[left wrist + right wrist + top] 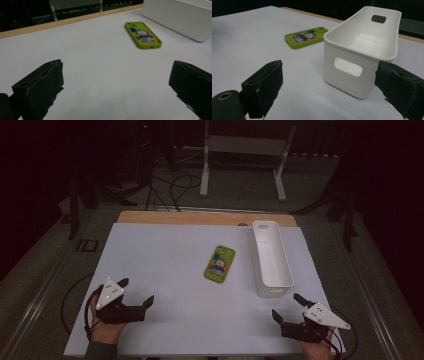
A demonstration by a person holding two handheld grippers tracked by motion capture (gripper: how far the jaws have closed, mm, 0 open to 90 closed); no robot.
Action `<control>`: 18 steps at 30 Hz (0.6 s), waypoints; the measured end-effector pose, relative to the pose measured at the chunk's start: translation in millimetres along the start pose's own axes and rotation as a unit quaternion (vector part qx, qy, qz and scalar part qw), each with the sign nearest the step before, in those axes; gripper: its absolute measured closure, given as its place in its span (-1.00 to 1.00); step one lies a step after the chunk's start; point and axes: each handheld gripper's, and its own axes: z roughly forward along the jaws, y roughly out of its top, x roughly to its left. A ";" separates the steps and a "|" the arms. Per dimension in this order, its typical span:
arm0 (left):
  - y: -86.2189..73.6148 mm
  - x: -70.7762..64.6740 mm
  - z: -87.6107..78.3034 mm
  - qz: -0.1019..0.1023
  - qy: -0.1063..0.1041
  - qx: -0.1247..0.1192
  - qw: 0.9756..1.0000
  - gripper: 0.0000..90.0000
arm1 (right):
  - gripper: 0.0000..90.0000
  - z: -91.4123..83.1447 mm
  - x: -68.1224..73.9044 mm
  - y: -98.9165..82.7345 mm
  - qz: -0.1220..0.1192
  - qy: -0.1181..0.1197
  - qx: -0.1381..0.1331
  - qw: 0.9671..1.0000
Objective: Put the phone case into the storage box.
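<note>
Well ahead of left hand-held gripper [136,291]: phone [220,263]

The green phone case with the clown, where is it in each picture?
High view: green phone case mid-table, left of the white bin.
Left gripper view: upper right, bin behind it.
Right gripper view: upper middle, left of the bin.
Shared landmark: the white bin.
</note>
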 end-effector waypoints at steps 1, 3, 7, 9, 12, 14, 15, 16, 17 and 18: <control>1.5 0.5 0.0 -0.001 -0.002 0.002 1.000 -1.00 | -0.82 0.2 0.1 -0.1 -0.001 0.000 0.000 1.000; 4.4 1.1 -0.1 0.000 0.002 0.003 1.000 -1.00 | -0.82 1.2 0.7 -0.1 0.000 0.000 0.002 1.000; 10.5 2.9 -0.9 0.000 -0.003 0.004 1.000 -1.00 | -0.83 1.6 1.1 0.2 0.001 0.001 0.000 1.000; 12.2 3.3 -0.2 -0.002 -0.003 0.005 1.000 -1.00 | -0.83 1.6 1.0 0.1 0.001 0.000 0.000 1.000; 13.8 4.4 1.7 -0.004 -0.005 0.007 1.000 -1.00 | -0.83 1.9 0.4 -0.5 0.000 -0.002 0.001 1.000; 14.5 4.8 3.1 -0.005 -0.006 0.010 1.000 -1.00 | -0.83 1.7 0.4 -0.6 0.000 -0.002 0.002 1.000; 15.6 5.5 5.0 -0.012 -0.014 0.012 1.000 -1.00 | -0.83 1.6 0.2 -0.9 0.000 -0.003 0.003 1.000; 16.3 5.8 5.4 -0.011 -0.016 0.013 1.000 -1.00 | -0.83 1.5 0.0 -1.3 0.000 -0.003 0.004 1.000; 17.1 5.9 5.8 -0.011 -0.018 0.012 1.000 -1.00 | -0.82 1.4 -0.1 -1.4 0.001 -0.003 0.004 1.000; 17.8 5.7 6.1 -0.013 -0.019 0.012 1.000 -1.00 | -0.83 1.3 -0.1 -1.3 0.002 -0.003 0.004 1.000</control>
